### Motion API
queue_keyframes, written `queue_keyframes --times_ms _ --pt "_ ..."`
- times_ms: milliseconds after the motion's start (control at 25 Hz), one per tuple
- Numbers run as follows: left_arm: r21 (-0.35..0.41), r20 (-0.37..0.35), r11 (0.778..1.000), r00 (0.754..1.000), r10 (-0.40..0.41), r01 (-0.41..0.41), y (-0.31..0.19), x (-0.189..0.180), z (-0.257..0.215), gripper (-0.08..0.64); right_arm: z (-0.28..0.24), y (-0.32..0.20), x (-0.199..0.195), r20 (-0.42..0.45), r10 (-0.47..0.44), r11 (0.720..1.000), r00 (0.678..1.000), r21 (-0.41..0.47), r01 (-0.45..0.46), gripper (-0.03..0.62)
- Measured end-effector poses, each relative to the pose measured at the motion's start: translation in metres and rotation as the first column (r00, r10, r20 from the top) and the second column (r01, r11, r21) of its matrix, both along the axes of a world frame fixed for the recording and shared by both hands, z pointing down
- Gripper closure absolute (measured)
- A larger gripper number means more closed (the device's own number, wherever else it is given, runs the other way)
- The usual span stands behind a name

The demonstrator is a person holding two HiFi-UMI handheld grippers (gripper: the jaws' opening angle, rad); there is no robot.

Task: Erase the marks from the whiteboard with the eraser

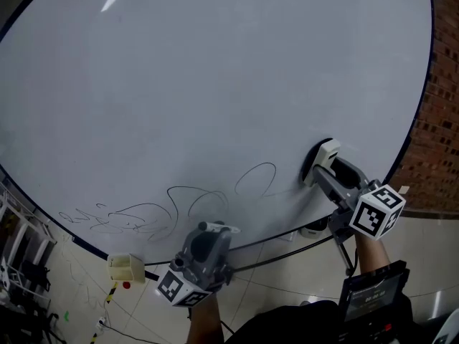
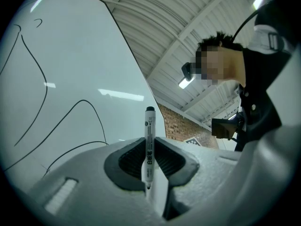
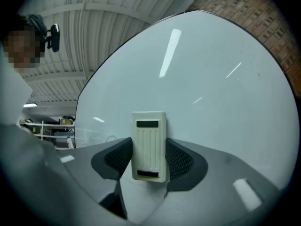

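Observation:
A large whiteboard [image 1: 201, 84] fills the head view, with black scribbled marks [image 1: 179, 206] along its lower edge. My right gripper [image 1: 323, 165] is shut on a cream eraser [image 3: 149, 145], which is pressed flat to the board just right of the marks; the eraser [image 1: 320, 160] shows cream with a dark pad. My left gripper [image 1: 215, 229] hangs below the board's edge, shut on a white marker [image 2: 149, 145] with a black cap that points up. Curved black marks [image 2: 33, 69] on the board show at that view's left.
A cream box [image 1: 127, 267] hangs on the board's lower frame at the left. A brick wall [image 1: 437, 135] stands to the right of the board. A black cable [image 1: 287, 253] runs under the board. Tiled floor and shelving [image 1: 21, 264] lie lower left.

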State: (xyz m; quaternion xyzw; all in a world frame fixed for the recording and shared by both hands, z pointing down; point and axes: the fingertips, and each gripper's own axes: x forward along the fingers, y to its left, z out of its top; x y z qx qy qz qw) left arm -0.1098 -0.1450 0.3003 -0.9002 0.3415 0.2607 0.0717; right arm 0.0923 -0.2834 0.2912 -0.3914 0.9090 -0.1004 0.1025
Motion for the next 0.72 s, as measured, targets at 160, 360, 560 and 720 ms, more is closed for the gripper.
queue_keyframes --times_ms 160,360,560,720 --pt "-0.019 0.008 1.000 1.000 -0.002 0.002 -0.001 0.001 0.005 0.503 0.081 0.010 -0.036 -0.037 -0.088 0.990 0.995 -0.110 0.084 0.365" --pt "-0.032 0.027 0.999 1.000 -0.001 0.001 -0.001 -0.003 0.012 0.503 0.167 0.026 -0.084 -0.061 -0.174 0.963 0.983 -0.217 0.157 0.365" --pt "-0.027 0.025 1.000 1.000 0.013 -0.012 0.001 -0.008 0.010 0.503 0.149 0.022 -0.068 -0.083 -0.145 0.973 0.986 -0.194 0.127 0.365" --pt "-0.017 0.020 1.000 0.999 0.026 -0.026 0.005 -0.011 0.005 0.503 0.090 0.012 -0.040 -0.035 -0.066 0.992 0.997 -0.109 0.062 0.364"
